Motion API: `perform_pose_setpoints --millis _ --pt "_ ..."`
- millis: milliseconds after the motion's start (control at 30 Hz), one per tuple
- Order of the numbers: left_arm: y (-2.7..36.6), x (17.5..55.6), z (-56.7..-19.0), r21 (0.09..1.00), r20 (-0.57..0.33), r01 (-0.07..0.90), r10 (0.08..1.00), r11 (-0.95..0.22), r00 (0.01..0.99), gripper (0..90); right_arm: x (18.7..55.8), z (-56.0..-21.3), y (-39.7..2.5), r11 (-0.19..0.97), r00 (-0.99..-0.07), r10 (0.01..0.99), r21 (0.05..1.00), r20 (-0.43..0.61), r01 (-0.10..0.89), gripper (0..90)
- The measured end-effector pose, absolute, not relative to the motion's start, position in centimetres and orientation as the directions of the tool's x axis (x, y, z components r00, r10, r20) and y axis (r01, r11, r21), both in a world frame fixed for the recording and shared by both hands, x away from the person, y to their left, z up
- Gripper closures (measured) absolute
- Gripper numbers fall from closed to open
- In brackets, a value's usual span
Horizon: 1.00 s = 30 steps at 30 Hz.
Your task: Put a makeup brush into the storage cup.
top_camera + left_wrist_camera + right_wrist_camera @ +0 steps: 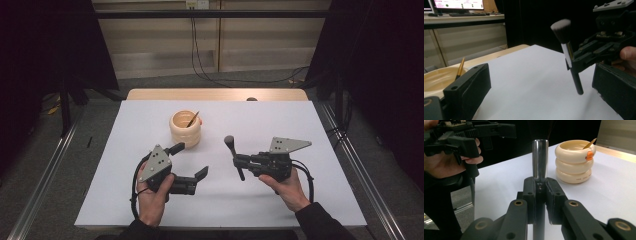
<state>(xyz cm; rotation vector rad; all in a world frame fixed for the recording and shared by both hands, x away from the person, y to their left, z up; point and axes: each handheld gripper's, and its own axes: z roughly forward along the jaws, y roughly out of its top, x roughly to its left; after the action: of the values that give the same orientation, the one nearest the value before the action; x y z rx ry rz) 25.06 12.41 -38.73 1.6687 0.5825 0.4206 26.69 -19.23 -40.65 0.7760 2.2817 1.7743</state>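
A makeup brush [233, 156] with a dark head and black handle is clamped in my right gripper [239, 162], held above the white table top [300, 125]. In the left gripper view the brush [570, 58] stands nearly upright, bristles up. The right gripper view has its metal ferrule [540, 161] rising from my shut jaws. My left gripper [189, 160] is open, with nothing between its fingers [469, 87], left of the brush. A cream ribbed cup [185, 128] with a gold-handled stick [192, 119] in it stands behind the left gripper.
The white sheet covers the table, with a wooden edge [215, 94] at the far side. Metal rails [45, 175] run along both sides on the floor. Cables [210, 75] lie beyond the table. A desk with monitors [459, 5] is far off.
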Motion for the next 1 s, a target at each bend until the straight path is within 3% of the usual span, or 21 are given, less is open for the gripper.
perform_pose_setpoints --millis 800,1000 --pt "7.6 26.3 -37.4 0.978 -0.051 0.148 0.526 -0.144 0.849 7.3 26.3 -41.2 -18.0 0.174 -0.860 0.473 0.936 0.192 0.305 79.8" --pt "7.2 26.5 -37.2 0.979 -0.035 0.138 0.540 -0.151 0.841 22.1 26.2 -41.1 -17.9 0.168 -0.863 0.465 0.938 0.197 0.304 79.9"
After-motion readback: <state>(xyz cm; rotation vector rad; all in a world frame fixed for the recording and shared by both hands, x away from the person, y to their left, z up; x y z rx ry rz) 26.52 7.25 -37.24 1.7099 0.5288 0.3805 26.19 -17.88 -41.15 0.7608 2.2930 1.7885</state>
